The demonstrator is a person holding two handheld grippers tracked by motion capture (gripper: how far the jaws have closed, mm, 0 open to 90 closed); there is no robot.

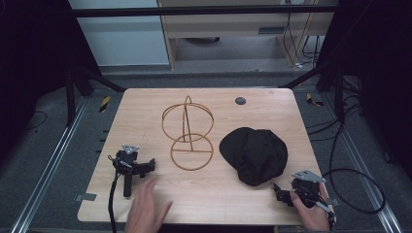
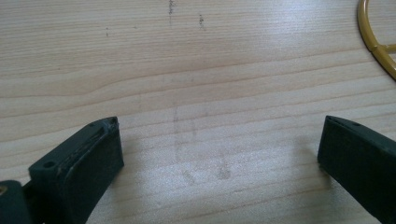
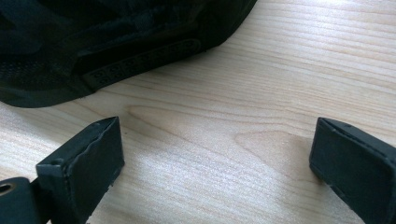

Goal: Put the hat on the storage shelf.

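- Left hand (image 1: 145,206) bare, flat on the table (image 1: 214,194) at the near edge, not holding anything.
- Left gripper (image 1: 148,166) lies on the table just beyond that hand; jaws apart, bare wood between them.
- Right gripper (image 1: 279,190) held in the right hand (image 1: 311,211) at the near right corner; jaws wide apart, nothing between them.
- Cap (image 1: 255,154) (black, strap (image 3: 140,60) side toward the right gripper) rests right of centre, just beyond the right jaws, apart from them.
- Wire stand (image 1: 189,133) upright at mid-table, left of the cap.
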